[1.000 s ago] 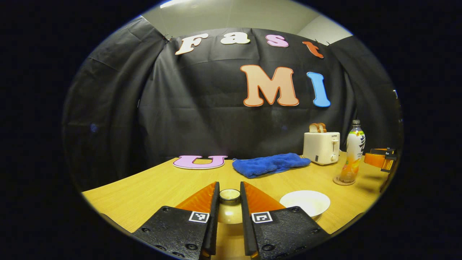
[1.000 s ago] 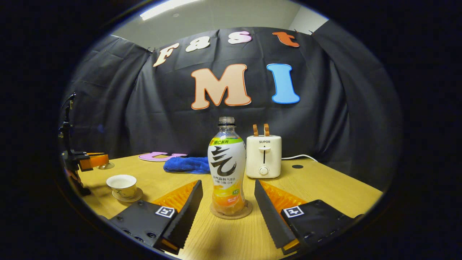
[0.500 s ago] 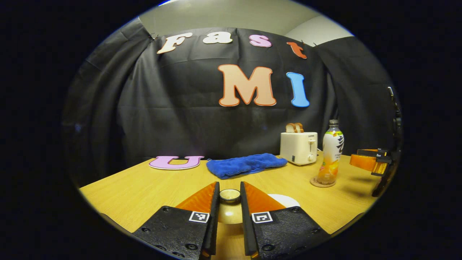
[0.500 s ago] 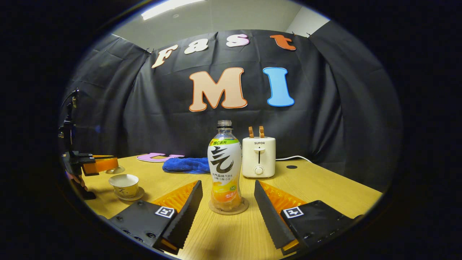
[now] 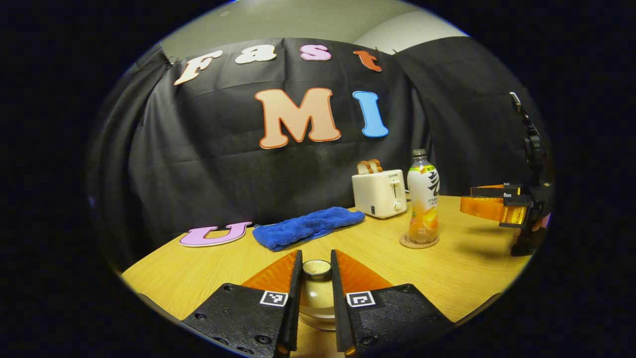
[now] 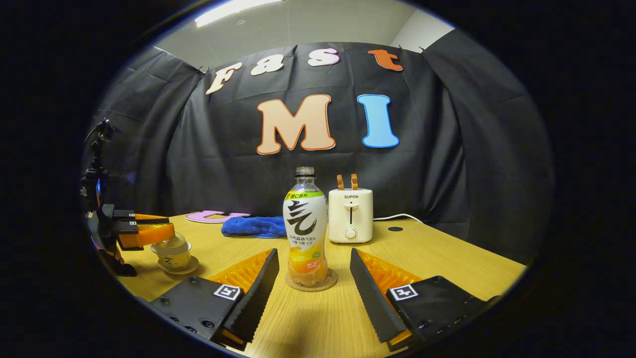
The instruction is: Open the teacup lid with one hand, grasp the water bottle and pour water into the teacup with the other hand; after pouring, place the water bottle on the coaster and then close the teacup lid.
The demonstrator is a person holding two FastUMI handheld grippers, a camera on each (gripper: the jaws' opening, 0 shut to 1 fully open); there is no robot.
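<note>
Your left gripper point(image 5: 316, 286) is pinched on the knob of the lid point(image 5: 316, 293), knob pointing up. In the right gripper view the lid point(image 6: 169, 244) sits just over the teacup point(image 6: 174, 258) on its saucer point(image 6: 178, 269); whether it touches the rim is hard to tell. Your right gripper point(image 6: 312, 293) is spread wide, gripping nothing. Beyond its fingers, apart from them, the bottle point(image 6: 305, 228) stands upright on the coaster point(image 6: 311, 281), neck up. Farther back on the table point(image 6: 447, 263) are a toaster point(image 6: 350, 215) and a blue cloth point(image 6: 253, 226).
</note>
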